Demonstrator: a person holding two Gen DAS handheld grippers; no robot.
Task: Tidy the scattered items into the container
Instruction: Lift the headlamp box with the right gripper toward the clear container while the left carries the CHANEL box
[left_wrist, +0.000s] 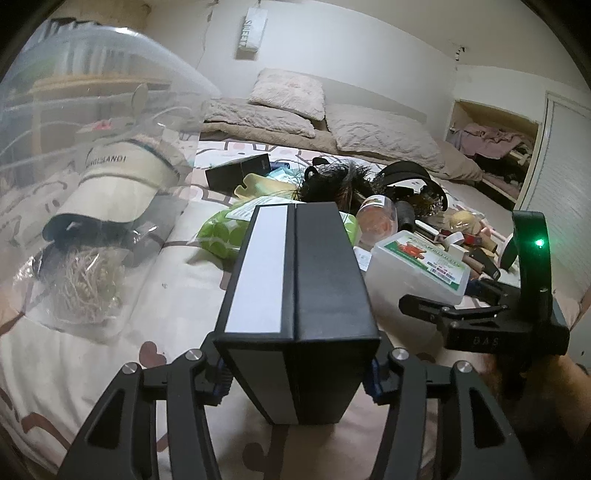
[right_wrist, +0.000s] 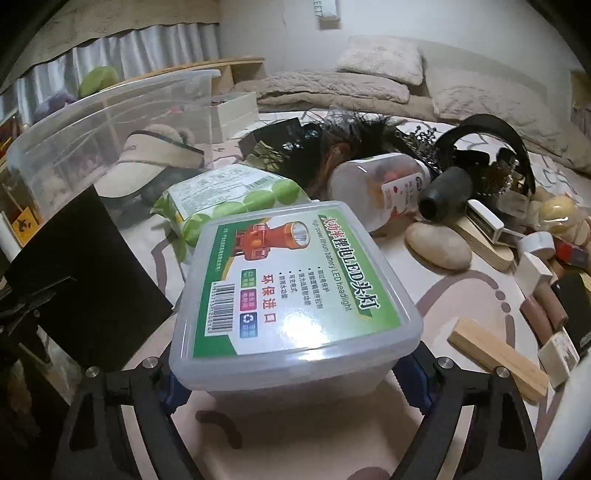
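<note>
A black box with a white stripe (left_wrist: 317, 277) stands upright over the bed, and my left gripper (left_wrist: 297, 373) is shut on its near end. The same box is the dark slab (right_wrist: 85, 266) at the left of the right wrist view. A clear plastic bin (left_wrist: 110, 74), also (right_wrist: 110, 110), lies at the left with a cream cap (left_wrist: 122, 177) inside. A translucent headlight box with a green label (right_wrist: 295, 277) rests on the bed. My right gripper (right_wrist: 291, 384) has a blue pad touching each of its sides.
A pile fills the bed behind: green wipes pack (right_wrist: 229, 199), lying bottle (right_wrist: 373, 184), black feathers (right_wrist: 332, 140), smooth stone (right_wrist: 437, 245). A wood block (right_wrist: 495, 362) lies at the right. Pillows (left_wrist: 288, 92) sit at the headboard.
</note>
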